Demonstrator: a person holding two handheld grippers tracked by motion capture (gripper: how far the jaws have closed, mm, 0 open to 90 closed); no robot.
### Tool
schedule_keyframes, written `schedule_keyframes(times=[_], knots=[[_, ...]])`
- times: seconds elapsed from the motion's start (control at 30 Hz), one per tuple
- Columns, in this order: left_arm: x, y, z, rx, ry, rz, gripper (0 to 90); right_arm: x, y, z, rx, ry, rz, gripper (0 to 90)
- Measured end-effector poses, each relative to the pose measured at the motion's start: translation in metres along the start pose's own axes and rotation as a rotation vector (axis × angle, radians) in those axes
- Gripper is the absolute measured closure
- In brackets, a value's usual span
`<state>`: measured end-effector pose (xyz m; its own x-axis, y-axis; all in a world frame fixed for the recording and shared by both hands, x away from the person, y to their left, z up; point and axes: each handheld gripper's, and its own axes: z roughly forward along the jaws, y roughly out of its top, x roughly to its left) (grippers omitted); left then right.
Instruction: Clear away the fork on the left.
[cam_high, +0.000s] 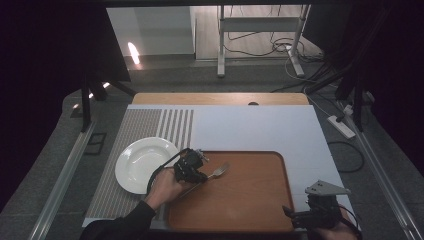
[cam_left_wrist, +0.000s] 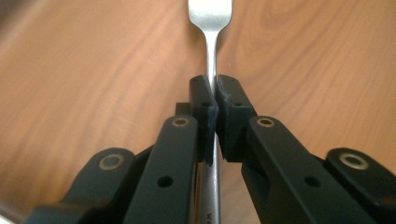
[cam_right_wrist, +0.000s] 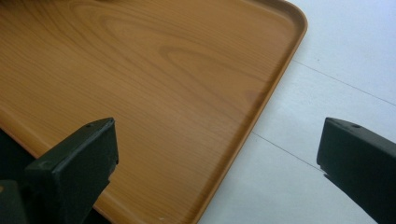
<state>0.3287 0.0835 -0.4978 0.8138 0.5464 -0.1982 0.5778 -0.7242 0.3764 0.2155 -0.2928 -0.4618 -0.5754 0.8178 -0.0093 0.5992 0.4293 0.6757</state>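
Over the left part of the wooden tray (cam_high: 250, 200), my left gripper (cam_high: 200, 167) has its jaws clamped on the handle of a fork (cam_high: 219, 171). From the high view I see the fork's head sticking out to the right of the gripper, above the tray's wood, with the white plate (cam_high: 140, 162) just to the left on the striped placemat (cam_high: 125, 135). That view is too coarse to show the grip itself. My left gripper view settles it: the two black pads (cam_left_wrist: 205, 100) press the thin steel neck of the fork (cam_left_wrist: 211, 28) from both sides, the handle running back between the jaws and the head pointing straight ahead over the wood grain. Whether the fork touches the tray I cannot tell.

My right gripper (cam_high: 300, 214) sits at the tray's near right corner. Its own view shows the jaws standing wide apart with nothing between them, one over the tray's (cam_right_wrist: 140, 70) wood, the other over the white tabletop (cam_right_wrist: 355, 60) beyond the raised rim.
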Motion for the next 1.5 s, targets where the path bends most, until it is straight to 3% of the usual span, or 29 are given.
schedule_keyframes(times=[0.33,0.53,0.7,0.97,1.2,1.5], knots=[[-0.016,-0.014,0.005,0.021,0.027,0.004,84.9,0.000,0.000,0.000,0.005,-0.002,-0.004,0.0],[-0.018,-0.010,-0.003,-0.049,0.030,0.016,76.3,0.000,0.000,0.000,0.006,0.000,-0.006,0.0],[-0.024,-0.001,0.000,-0.081,0.018,0.044,86.5,0.001,0.000,0.001,0.006,0.000,-0.008,0.0],[-0.029,0.009,0.017,-0.032,0.035,0.074,89.0,0.001,0.000,0.001,0.009,0.003,-0.014,0.0],[-0.021,0.005,0.016,-0.021,0.080,0.035,89.1,0.001,0.000,0.001,0.011,0.004,-0.017,0.0],[-0.005,-0.003,0.010,-0.023,0.077,-0.009,89.1,0.002,0.000,0.001,0.014,0.003,-0.020,0.0]])
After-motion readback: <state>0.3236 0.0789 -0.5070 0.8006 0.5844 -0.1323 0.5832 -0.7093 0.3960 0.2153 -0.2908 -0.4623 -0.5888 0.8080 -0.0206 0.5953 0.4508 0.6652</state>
